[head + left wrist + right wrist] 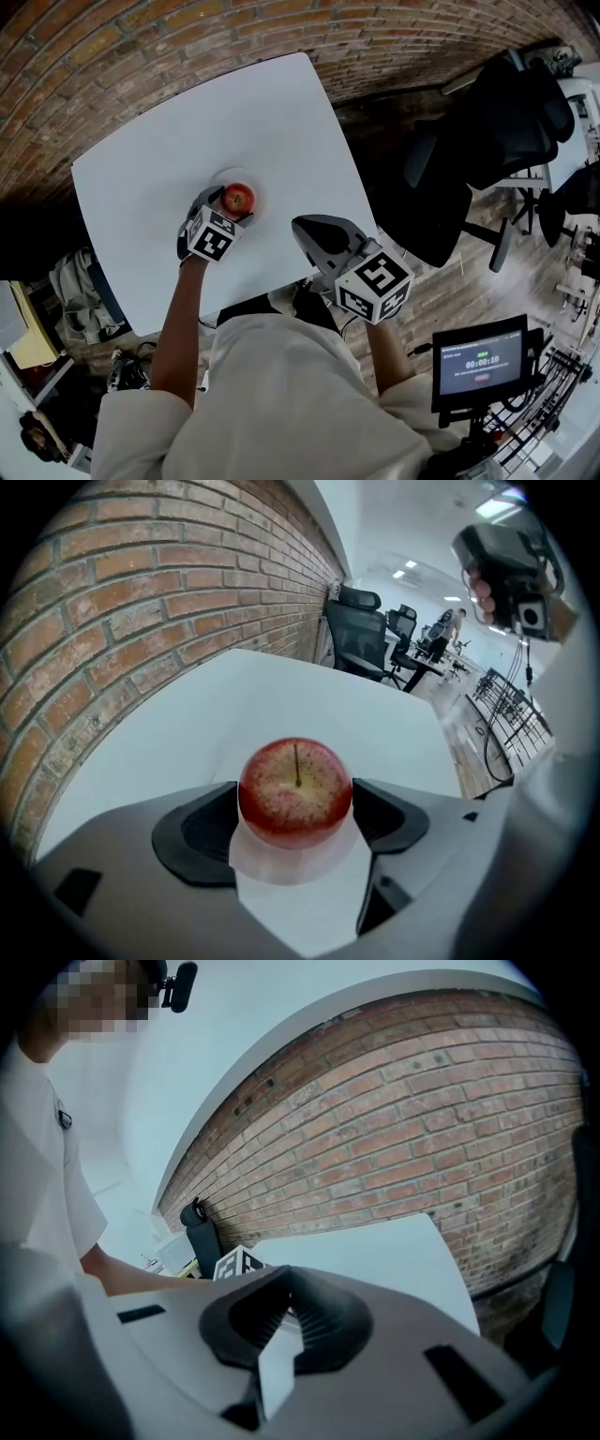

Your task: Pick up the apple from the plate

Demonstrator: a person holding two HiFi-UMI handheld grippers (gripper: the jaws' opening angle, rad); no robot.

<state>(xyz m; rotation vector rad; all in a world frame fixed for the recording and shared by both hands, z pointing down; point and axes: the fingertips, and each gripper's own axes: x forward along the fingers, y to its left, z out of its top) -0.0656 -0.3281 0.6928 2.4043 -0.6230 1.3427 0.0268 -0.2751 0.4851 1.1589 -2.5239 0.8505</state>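
Note:
A red apple (238, 198) with a yellow top and a short stem sits on a white plate (223, 177) near the middle of the white table (169, 131). My left gripper (228, 208) points steeply down over it, open. In the left gripper view the apple (296, 789) fills the gap between the two black pads (202, 829); I see no clear squeeze. The plate (281, 866) shows pale beneath the fruit. My right gripper (305, 228) hovers shut over the table's near right edge, away from the apple, and its pads (314, 1321) meet with nothing between them.
A brick wall (141, 37) runs along the table's far side. A black office chair (487, 131) stands to the right on the wooden floor. A small screen on a stand (480, 361) is at the lower right. Bags (80, 281) lie left of the person.

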